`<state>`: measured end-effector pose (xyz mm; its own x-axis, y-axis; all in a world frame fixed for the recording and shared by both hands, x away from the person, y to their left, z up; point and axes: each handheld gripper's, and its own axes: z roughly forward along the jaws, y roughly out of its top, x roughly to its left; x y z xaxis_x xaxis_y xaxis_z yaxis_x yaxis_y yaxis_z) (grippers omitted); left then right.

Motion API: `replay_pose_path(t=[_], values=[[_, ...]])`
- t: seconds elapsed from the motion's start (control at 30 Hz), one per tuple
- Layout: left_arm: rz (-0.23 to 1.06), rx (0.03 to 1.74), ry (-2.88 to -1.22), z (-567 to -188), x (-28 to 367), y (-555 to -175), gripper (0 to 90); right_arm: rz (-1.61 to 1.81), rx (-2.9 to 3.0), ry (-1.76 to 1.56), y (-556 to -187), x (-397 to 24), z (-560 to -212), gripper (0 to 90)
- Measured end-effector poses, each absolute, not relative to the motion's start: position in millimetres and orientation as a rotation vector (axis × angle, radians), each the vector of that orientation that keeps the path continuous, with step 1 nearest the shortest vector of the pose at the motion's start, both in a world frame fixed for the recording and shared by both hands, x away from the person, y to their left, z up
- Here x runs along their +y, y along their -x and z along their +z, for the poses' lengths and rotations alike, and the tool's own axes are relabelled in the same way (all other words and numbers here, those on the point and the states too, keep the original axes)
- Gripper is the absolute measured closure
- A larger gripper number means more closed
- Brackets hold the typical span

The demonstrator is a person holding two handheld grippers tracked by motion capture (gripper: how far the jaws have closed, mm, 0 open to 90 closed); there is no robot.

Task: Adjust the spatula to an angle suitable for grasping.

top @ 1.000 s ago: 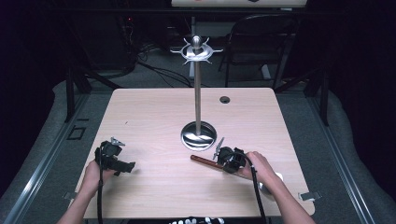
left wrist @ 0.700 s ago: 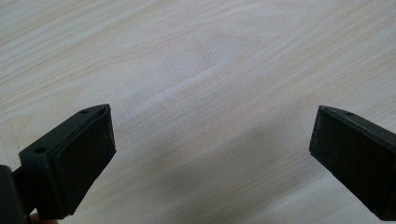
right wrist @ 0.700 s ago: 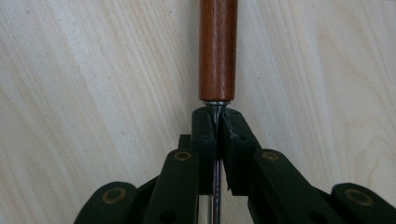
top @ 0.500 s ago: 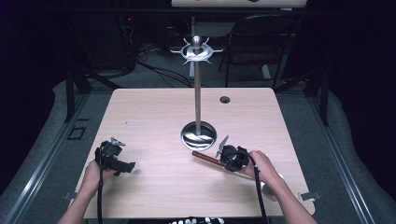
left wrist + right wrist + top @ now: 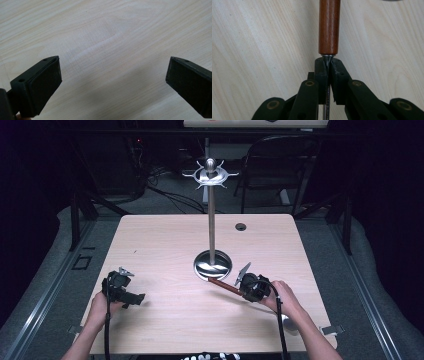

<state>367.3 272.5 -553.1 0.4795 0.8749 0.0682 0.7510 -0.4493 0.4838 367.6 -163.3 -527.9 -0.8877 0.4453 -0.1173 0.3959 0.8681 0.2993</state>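
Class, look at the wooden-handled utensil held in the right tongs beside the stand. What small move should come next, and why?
Probably lift it off the table. The right tongs are shut on the metal shank of the wooden-handled utensil, whose handle points at the stand base; the hooks sit high at the top, and the left tongs wait open.

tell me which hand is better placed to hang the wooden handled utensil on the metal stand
Right. The right gripper has its jaws shut on the metal shank of the brown wooden-handled utensil, close to the polished metal stand. The left gripper is open over bare table, farther from it.
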Motion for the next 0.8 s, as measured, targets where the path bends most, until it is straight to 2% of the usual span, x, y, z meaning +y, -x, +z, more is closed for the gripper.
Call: replay_pose_path(t=[0.8], values=[[0.433,1.351,-2.349,-553,272,-368,0.0,0.391,2.802,-0.754,-372,-178,-525,84.7]])
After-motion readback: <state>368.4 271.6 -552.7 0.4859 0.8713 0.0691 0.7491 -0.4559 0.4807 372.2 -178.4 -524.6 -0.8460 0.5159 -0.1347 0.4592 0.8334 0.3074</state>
